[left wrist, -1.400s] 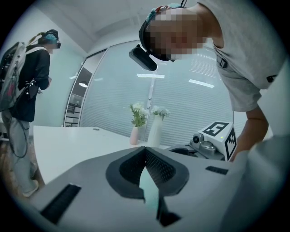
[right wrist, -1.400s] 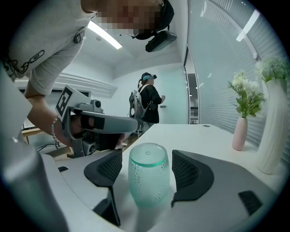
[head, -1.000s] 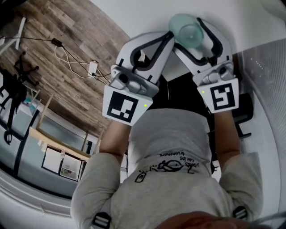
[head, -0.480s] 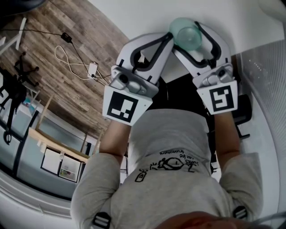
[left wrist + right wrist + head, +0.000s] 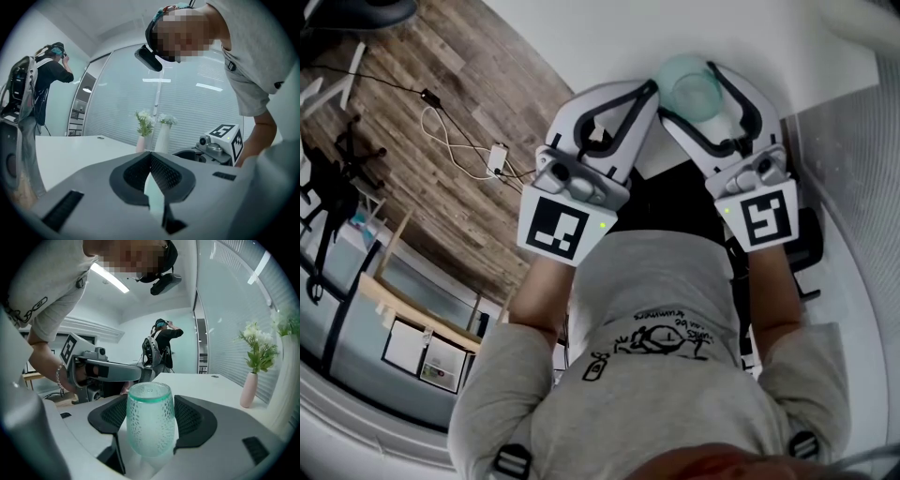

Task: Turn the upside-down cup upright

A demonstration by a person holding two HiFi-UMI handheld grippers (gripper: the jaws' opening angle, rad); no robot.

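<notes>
A clear dimpled cup with a green band at its upper end stands between the jaws of my right gripper. The black pads press on both its sides, so the gripper is shut on it. I cannot tell from these views which end is the cup's mouth. My left gripper is shut with nothing in it, its tips just left of the cup. It shows in the right gripper view as a grey bar.
A white table lies under both grippers. Two vases with flowers stand on it further off. Another person stands in the background. Cables lie on the wooden floor at left.
In the head view my right gripper has shifted slightly up the picture with the cup in it. The left gripper has hardly moved.
</notes>
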